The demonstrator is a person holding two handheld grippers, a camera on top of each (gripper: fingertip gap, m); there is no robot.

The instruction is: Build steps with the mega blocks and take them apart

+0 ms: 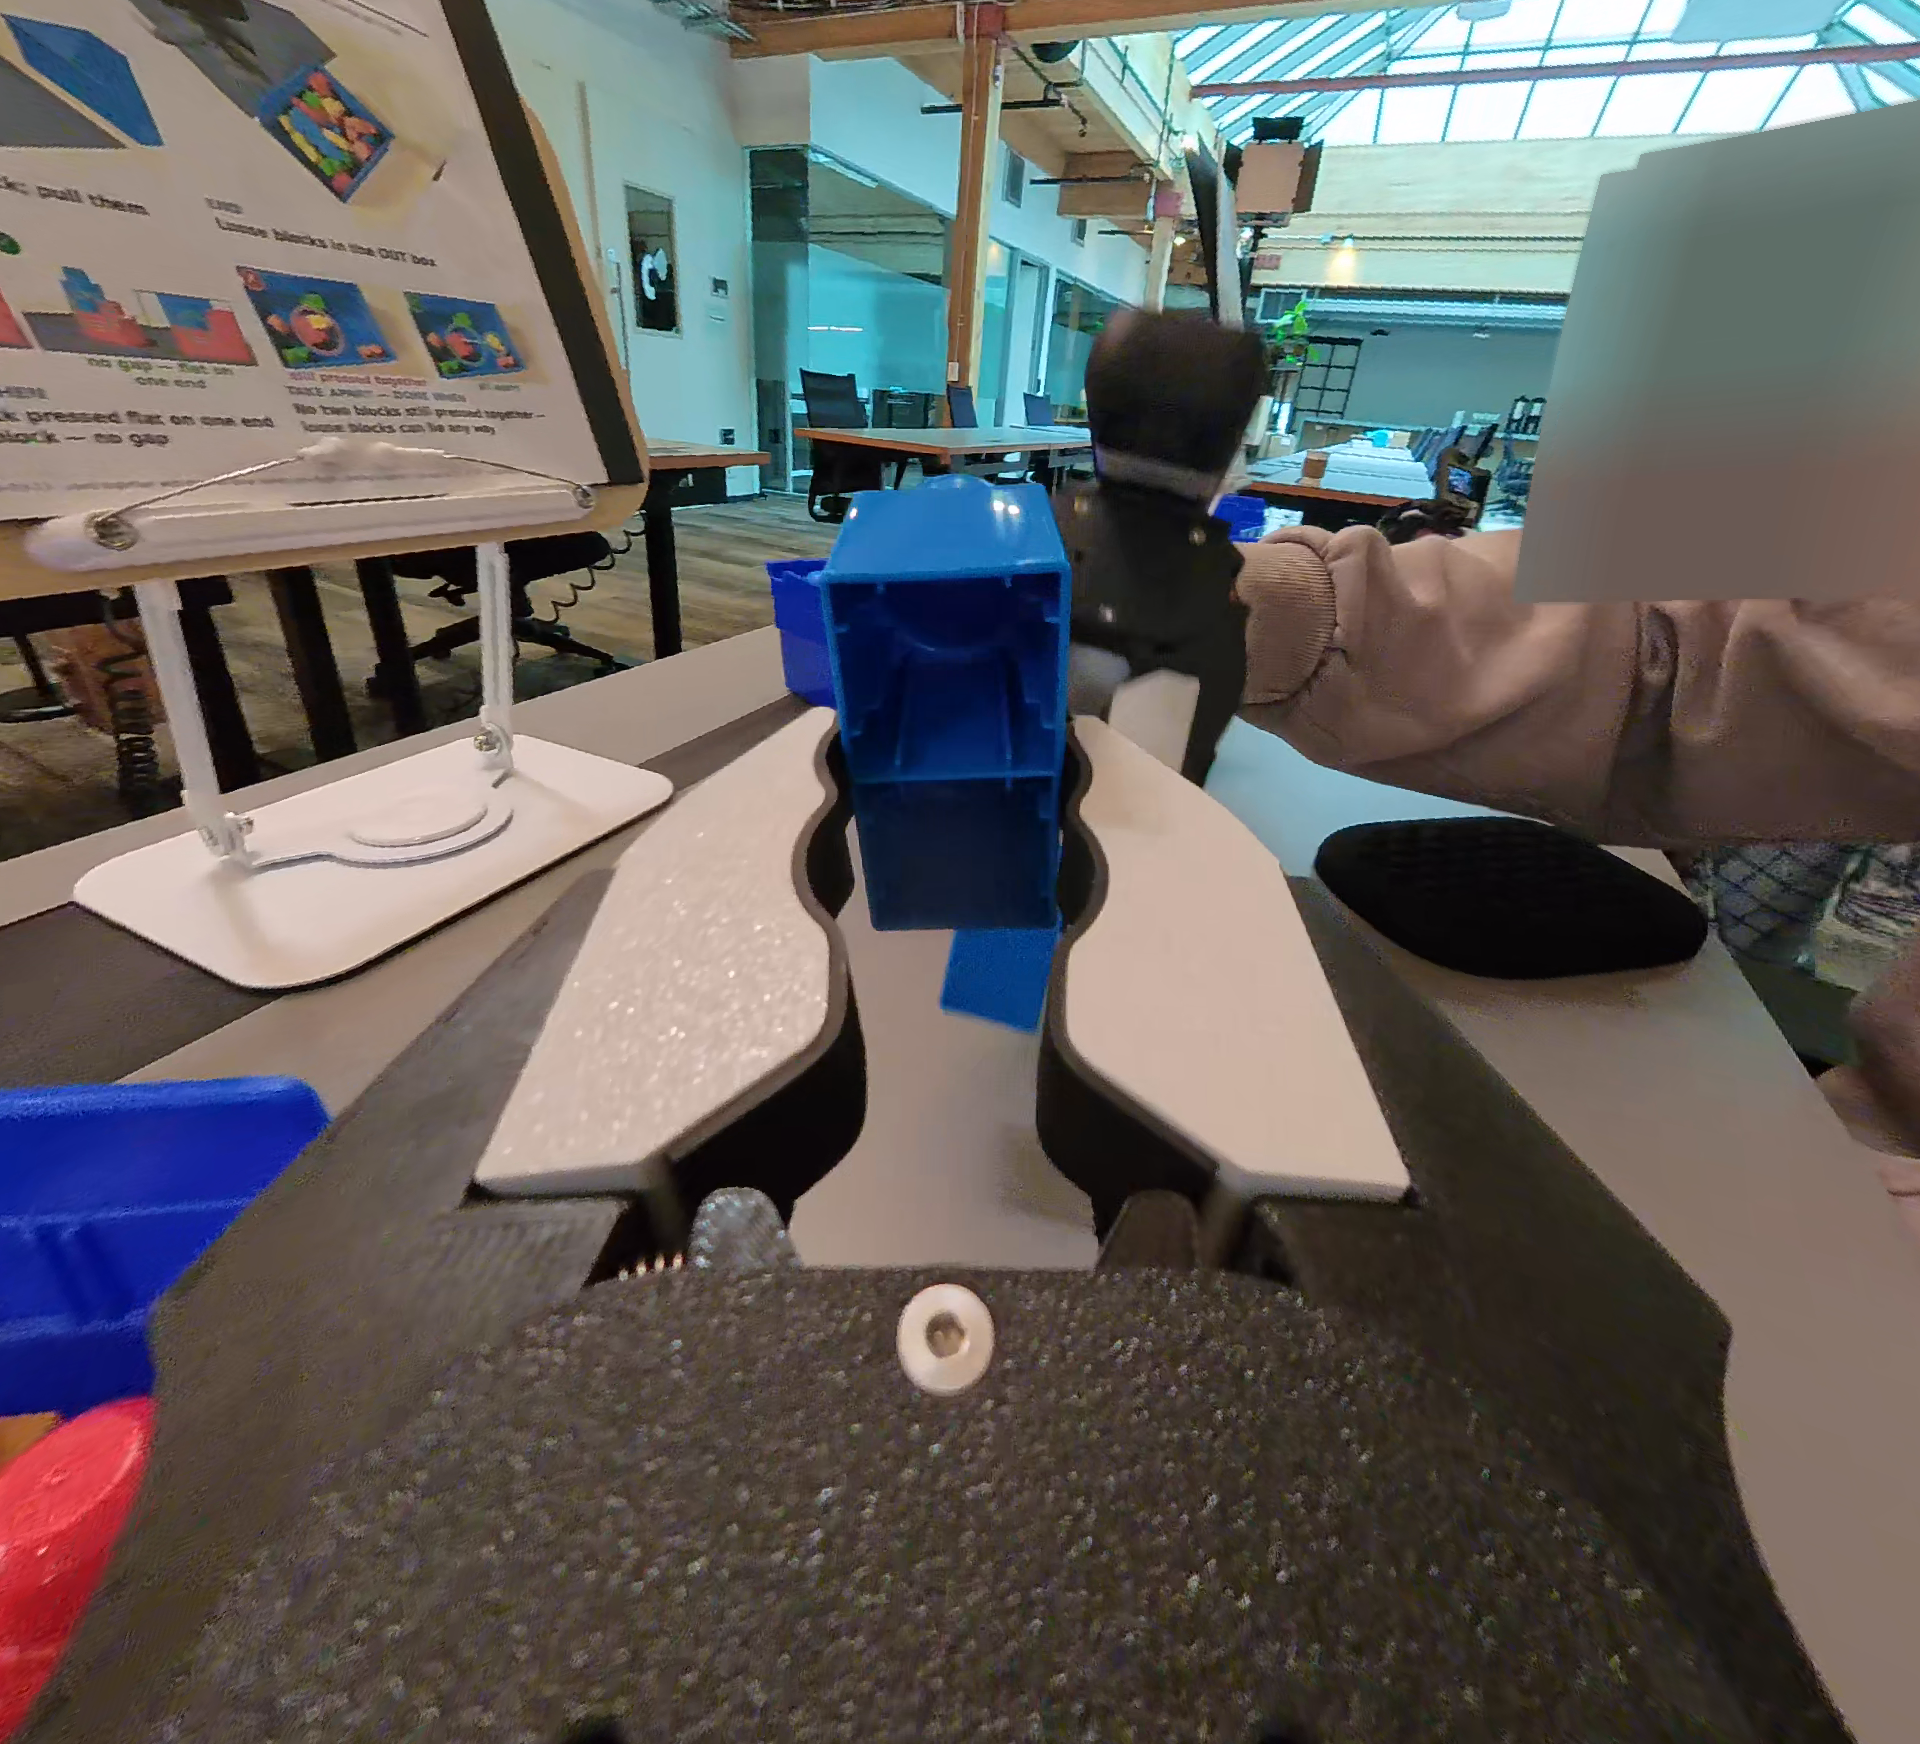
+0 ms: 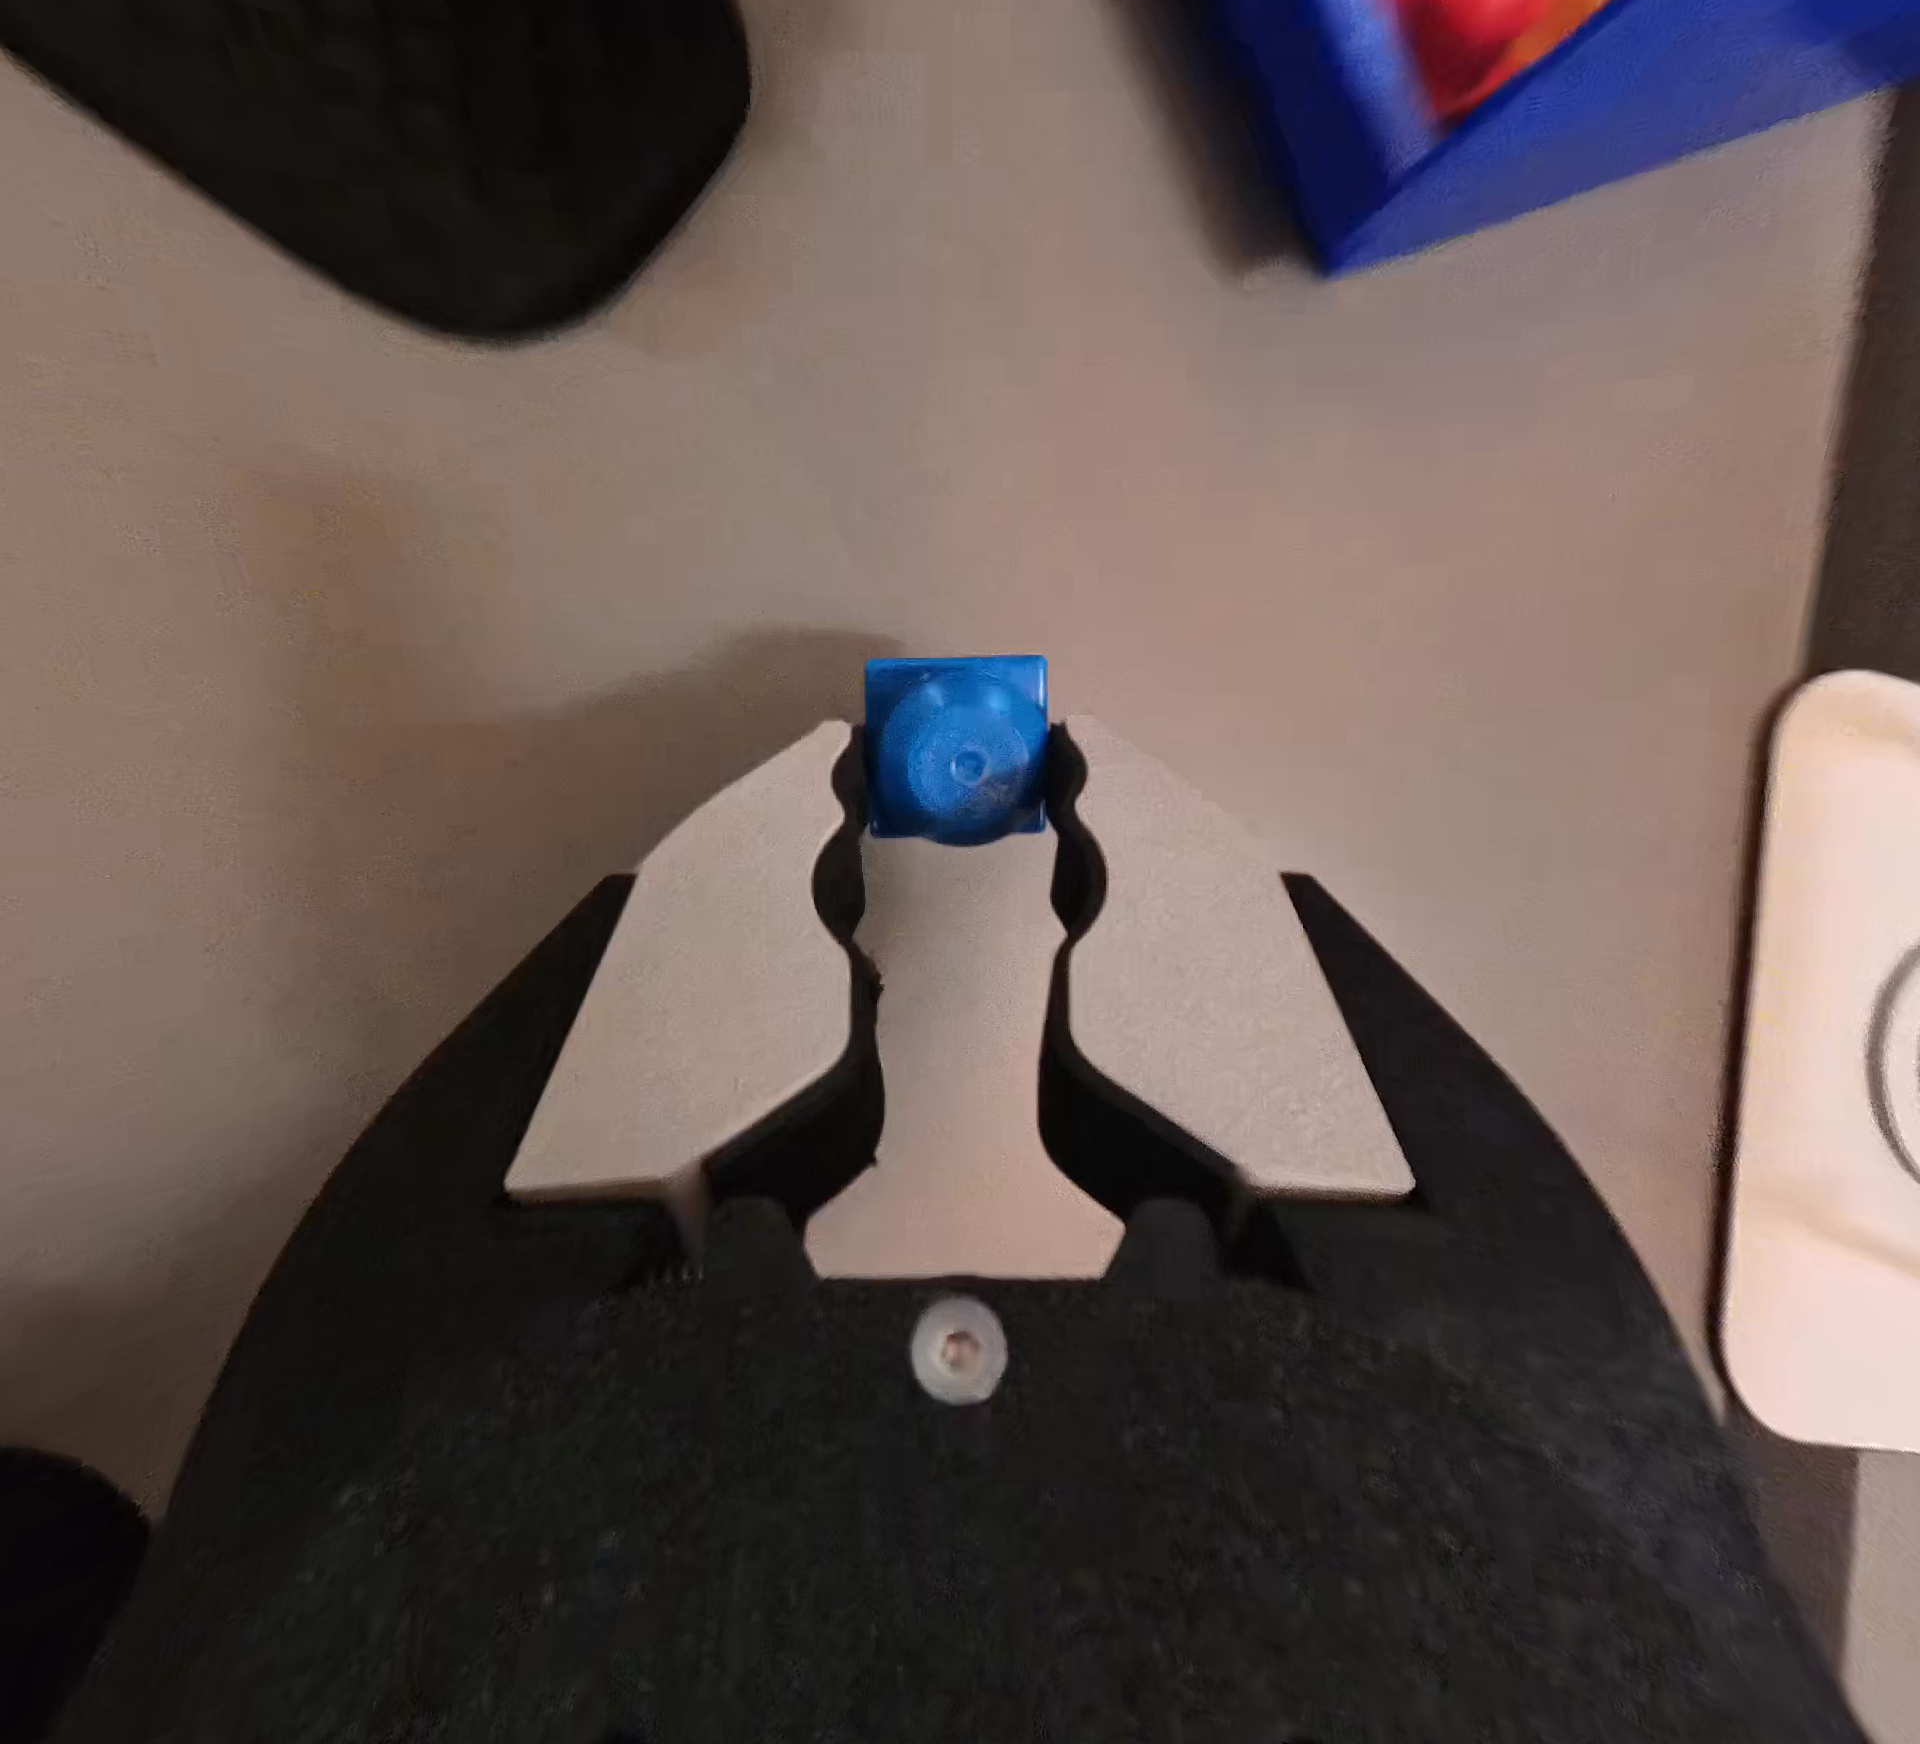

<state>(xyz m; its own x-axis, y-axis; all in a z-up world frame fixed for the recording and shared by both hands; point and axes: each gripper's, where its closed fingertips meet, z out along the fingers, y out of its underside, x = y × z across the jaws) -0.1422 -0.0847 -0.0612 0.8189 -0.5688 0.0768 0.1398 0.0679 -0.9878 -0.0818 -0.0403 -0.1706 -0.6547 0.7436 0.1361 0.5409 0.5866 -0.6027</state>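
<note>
two blue plastic mega blocks are held at once, one in each gripper, above a pale grey tabletop [image 2: 1039,447]. a long blue hollow-backed block [image 1: 951,707] is clamped between the white fingers [image 1: 707,956] of the left gripper [image 1: 948,759], its open underside turned toward the camera and a rounded stud seen at its far top end; a smaller blue piece [image 1: 995,977] is seen just below it between the fingers, though whether it is joined to the block cannot be told. a small blue single-stud cube [image 2: 954,749] is pinched at the very tips of the right gripper [image 2: 954,764], stud facing the camera, with the tabletop well beneath it. in the left wrist view the right gripper's black body [image 1: 1164,593] is seen just behind the long block, held at the end of a tan sleeve [image 1: 1455,666]. a blue plastic bin [image 2: 1558,84] holding red and orange blocks, blurred, is shown at the upper right of the right wrist view, and a black textured oval pad [image 2: 395,84] lies at the upper left. an instruction sheet [image 1: 260,167] is propped on a white metal stand [image 1: 364,842] to the left of the long block, and a blue bin corner [image 1: 125,1206] with a red block [image 1: 62,1538] is seen at the lower left edge.
</note>
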